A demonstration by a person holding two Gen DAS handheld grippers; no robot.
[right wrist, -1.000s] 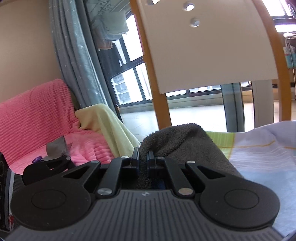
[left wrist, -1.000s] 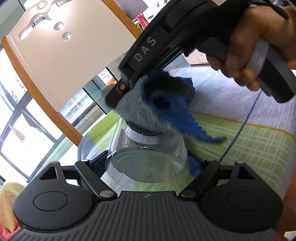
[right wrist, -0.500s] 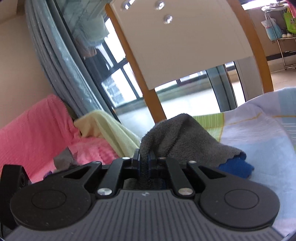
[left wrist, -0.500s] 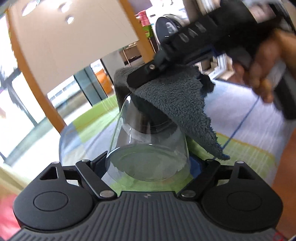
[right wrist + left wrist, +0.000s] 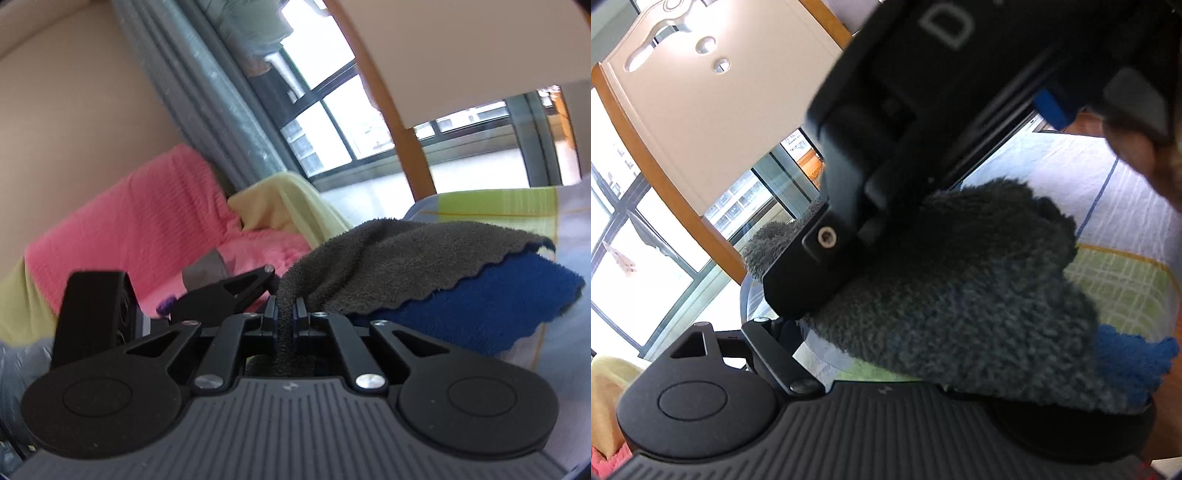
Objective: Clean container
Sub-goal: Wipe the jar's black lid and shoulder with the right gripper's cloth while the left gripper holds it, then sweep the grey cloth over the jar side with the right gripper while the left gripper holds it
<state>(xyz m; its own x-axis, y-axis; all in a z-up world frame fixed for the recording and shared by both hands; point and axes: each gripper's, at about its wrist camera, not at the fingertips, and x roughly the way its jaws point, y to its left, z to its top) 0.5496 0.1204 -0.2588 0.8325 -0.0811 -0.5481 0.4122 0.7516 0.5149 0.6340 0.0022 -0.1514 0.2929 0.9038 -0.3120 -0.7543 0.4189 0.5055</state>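
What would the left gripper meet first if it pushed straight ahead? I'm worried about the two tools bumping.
Most likely the grey cloth bunched right in front of the left gripper, with the right gripper pinching it just behind. A glass container barely shows beneath; depth is hard to judge.

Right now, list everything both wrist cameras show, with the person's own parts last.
Fluffy grey and blue cloth: one, pinched in the right gripper, draped over the container.
Clear glass container: one, transparent, mostly hidden under the cloth, at the left gripper.
Checked green, white and blue tablecloth: one, under everything.
White chair back with wooden frame: one, behind the table.
Pink blanket: one, on the seat by the window.
Pale yellow cloth: one, beside the pink blanket.
Grey curtain: one, by the window.
Left gripper: black.
Right gripper: black, fingers shut on the cloth.
Hand: one, holding the right gripper.
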